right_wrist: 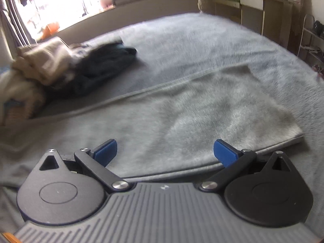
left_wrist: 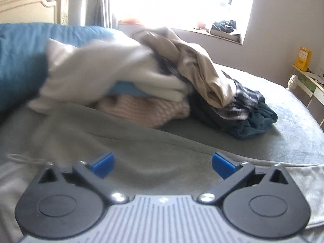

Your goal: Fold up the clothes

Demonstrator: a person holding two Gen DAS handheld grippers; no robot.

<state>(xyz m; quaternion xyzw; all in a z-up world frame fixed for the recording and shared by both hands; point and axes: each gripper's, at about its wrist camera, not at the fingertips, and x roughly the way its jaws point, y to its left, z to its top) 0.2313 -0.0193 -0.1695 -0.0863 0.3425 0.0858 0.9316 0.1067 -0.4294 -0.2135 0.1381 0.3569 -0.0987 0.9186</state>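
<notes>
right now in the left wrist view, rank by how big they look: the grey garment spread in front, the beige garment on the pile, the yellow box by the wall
1. grey garment, largest, though it lies nearest the camera.
2. beige garment, draped over the pile.
3. yellow box, smallest, but farthest away, so its true size is unsure.

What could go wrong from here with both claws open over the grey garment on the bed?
1. The grey garment nearly matches the bed cover, so a claw may pinch the cover along with the hem.
2. The pile of clothes sits just behind the garment; a fold swung that way could topple it.
3. Both views are motion-blurred, so the left claw and right claw may close off the edge.
</notes>
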